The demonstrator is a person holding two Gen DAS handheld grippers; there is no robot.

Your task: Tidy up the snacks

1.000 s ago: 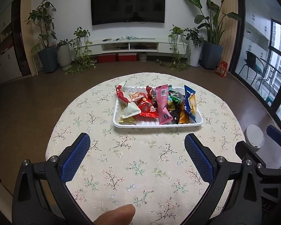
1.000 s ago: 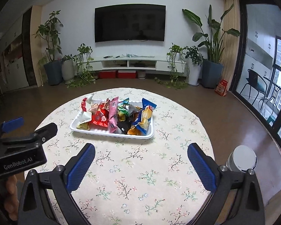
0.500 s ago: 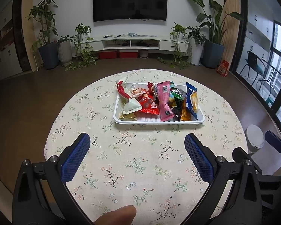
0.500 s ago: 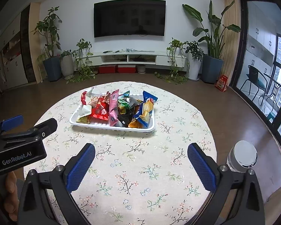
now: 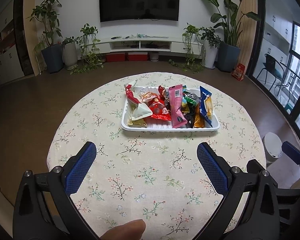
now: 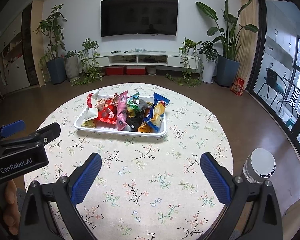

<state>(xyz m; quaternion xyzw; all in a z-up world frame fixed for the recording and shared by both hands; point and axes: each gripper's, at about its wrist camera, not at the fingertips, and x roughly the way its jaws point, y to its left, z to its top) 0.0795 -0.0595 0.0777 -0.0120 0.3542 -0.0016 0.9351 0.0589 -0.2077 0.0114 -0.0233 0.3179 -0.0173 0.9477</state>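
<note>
A white tray [image 5: 162, 127] [image 6: 118, 131] sits on the far half of a round table with a floral cloth [image 5: 146, 172]. Several snack packets are piled in it: a pink bar wrapper [image 5: 177, 106] [image 6: 121, 108], a red packet [image 5: 158, 110], a blue and orange packet [image 5: 206, 105] [image 6: 155, 113], a white and red one [image 5: 138, 106]. My left gripper [image 5: 145, 150] hangs open over the near cloth, empty. My right gripper [image 6: 150, 160] is also open and empty, level with it and short of the tray.
A white-lidded bin [image 6: 260, 165] [image 5: 273, 147] stands on the floor right of the table. The left gripper's body [image 6: 20, 156] shows at the left of the right wrist view. Plants, a TV and a low cabinet line the far wall.
Both cameras have pulled back and risen slightly, so the tray looks a little farther off. The jaws have stayed open and nothing on the table has moved.
</note>
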